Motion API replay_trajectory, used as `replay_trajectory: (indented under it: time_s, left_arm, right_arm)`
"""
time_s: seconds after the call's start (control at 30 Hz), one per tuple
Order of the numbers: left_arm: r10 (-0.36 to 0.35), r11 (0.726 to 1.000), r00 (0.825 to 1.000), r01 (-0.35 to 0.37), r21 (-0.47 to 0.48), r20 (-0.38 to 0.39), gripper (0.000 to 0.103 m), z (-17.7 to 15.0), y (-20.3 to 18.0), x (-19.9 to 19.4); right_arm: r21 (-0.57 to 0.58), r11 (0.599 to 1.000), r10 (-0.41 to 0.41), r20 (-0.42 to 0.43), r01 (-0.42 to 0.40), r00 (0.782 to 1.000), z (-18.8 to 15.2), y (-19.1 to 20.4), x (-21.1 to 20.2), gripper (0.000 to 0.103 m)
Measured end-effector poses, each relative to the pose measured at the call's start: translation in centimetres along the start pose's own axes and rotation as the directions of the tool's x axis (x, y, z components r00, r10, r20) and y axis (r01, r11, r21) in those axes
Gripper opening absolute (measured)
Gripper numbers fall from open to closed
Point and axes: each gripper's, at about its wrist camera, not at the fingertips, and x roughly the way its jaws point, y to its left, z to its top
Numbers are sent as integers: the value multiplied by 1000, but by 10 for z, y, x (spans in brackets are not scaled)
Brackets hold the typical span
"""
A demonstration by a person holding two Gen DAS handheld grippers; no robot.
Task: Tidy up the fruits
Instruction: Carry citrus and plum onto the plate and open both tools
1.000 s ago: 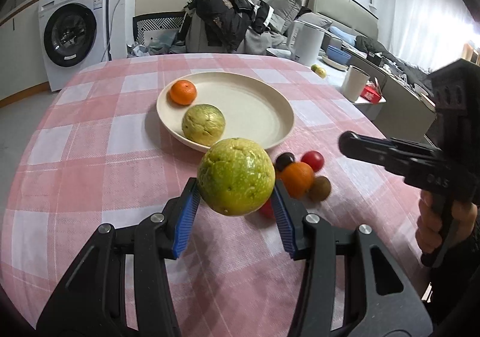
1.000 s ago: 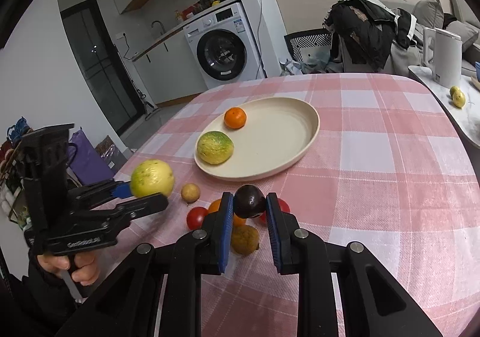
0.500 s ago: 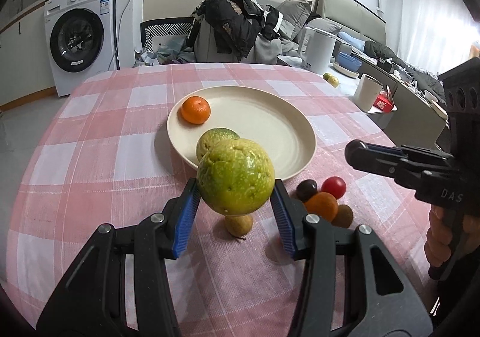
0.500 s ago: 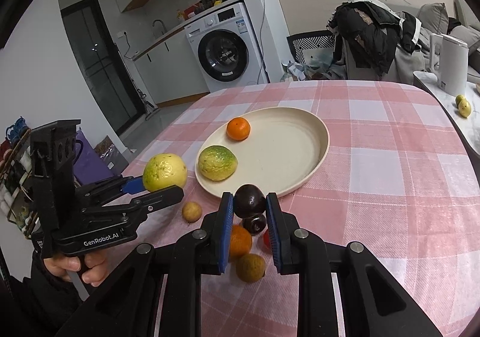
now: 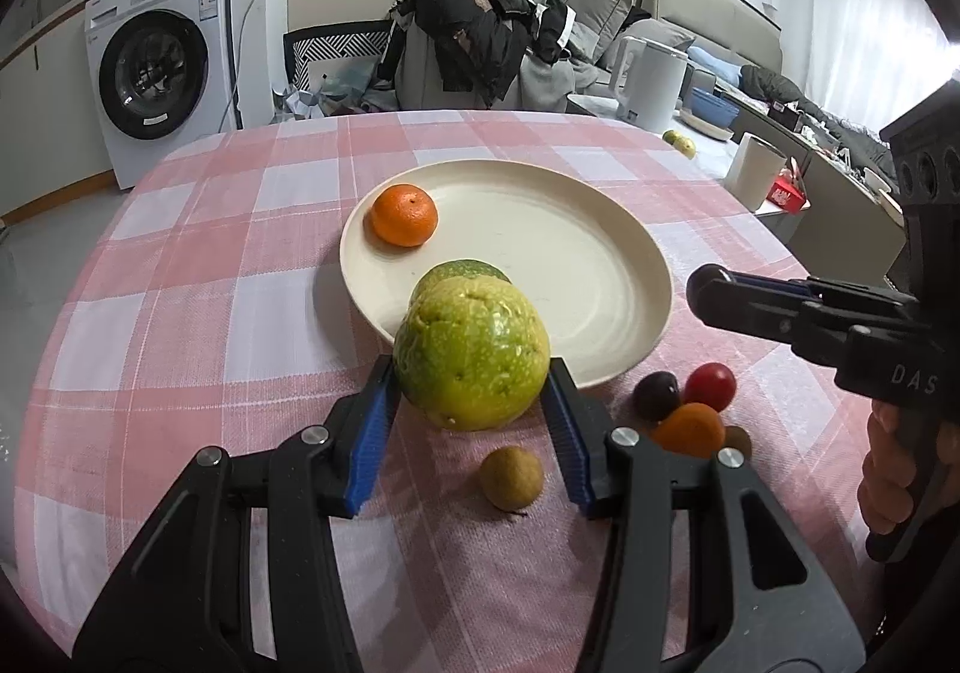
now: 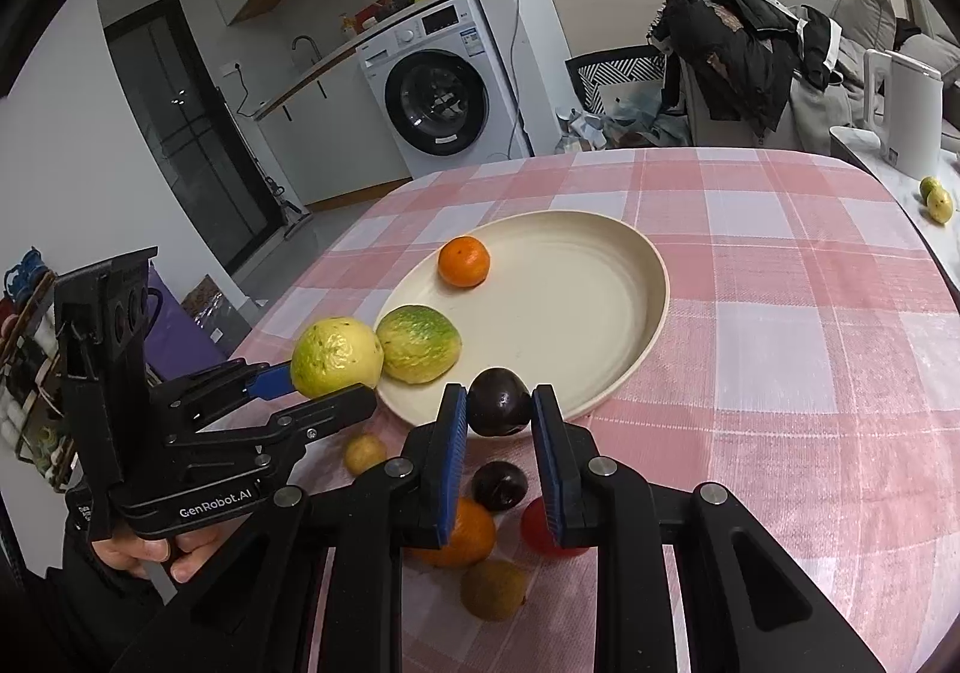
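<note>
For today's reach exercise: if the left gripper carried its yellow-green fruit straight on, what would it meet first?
Probably the green fruit near the plate's front rim, directly beyond the held fruit in the left gripper; depth is uncertain.

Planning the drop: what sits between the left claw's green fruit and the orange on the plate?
In the left wrist view, only another green fruit on the plate lies between the held fruit and the orange.

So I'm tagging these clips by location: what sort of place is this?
Most likely a lived-in home, an open kitchen and living area: a white front-loading washing machine under a counter, a grey sofa, and a table with a pink checked tablecloth.
</note>
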Motion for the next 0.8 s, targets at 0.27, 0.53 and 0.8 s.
replay_trajectory:
  time_s: [0.27,0.53,0.8]
  left_arm:
    - [13,1000,1000,-13,28,1,45,13,-2,15]
    - [37,999,999,-37,32,-15,45,26,3,37]
    - [31,999,999,-30,45,-32,45,33,5,53]
  right_arm:
    - [15,1000,-9,-15,9,1000,7,-7,14,23]
    - [18,1000,-22,-23,23,999,17,-12,25,23]
    - [27,999,-29,-31,30,999,26,-16,34,23]
